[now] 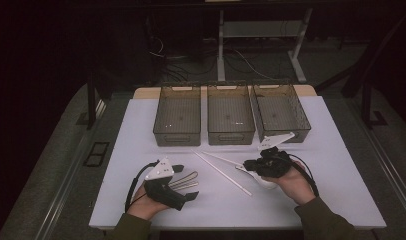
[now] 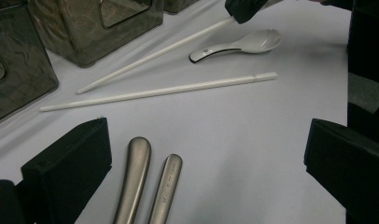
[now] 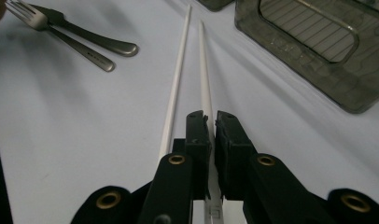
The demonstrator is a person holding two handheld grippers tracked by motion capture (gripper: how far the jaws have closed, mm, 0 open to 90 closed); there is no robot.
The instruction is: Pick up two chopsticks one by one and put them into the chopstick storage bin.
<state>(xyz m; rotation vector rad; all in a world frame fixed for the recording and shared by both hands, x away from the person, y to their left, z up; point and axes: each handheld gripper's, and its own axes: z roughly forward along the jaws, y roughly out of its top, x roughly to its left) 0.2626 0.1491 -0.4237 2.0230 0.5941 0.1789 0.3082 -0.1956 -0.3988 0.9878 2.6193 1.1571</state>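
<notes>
Right gripper [image 3: 212,122] was clamped on one slender white chopstick [image 3: 204,79]; its twin [image 3: 176,84] lay alongside. Left gripper [image 2: 206,158] stood wide open, empty, over metal cutlery handles [image 2: 134,179].

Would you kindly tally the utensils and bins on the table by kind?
White chopsticks: 2
White spoon: 1
Metal utensils, one a fork: 2
Smoky clear bins: 3
Total: 8

dim overhead light, dark surroundings, soft shadows, slight blur at close range
</notes>
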